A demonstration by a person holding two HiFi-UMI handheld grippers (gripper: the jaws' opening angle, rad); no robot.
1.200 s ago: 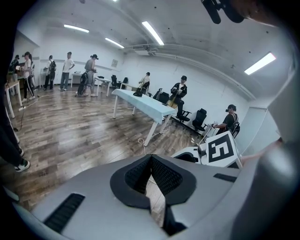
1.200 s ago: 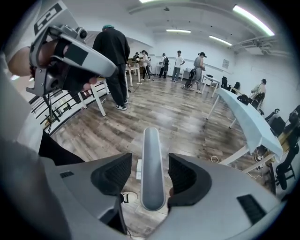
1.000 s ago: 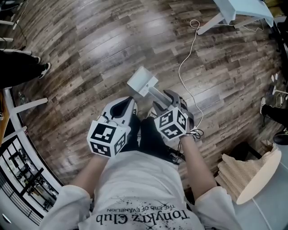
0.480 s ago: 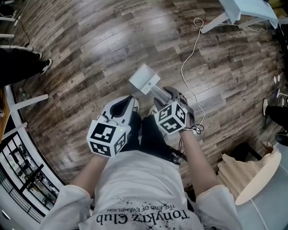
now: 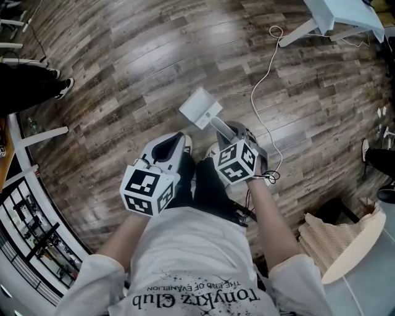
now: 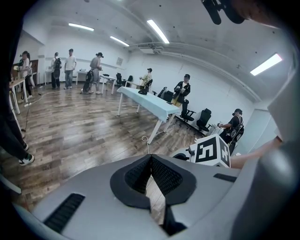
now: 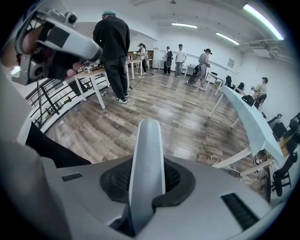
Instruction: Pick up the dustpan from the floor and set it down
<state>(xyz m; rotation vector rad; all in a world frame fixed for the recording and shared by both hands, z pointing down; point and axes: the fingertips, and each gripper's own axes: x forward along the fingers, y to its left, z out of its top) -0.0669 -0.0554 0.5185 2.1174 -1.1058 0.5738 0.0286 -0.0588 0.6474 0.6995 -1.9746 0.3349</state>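
The head view looked steeply down from above the person's chest onto the wooden floor. Each gripper view rode just behind its own jaws, facing outward low across the room. All three shared that floor and the pale table. The dustpan appeared in the head and right gripper views.

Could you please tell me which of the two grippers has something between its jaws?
The right gripper: its jaws are closing on the dustpan handle. The left gripper has jaws meeting on nothing.
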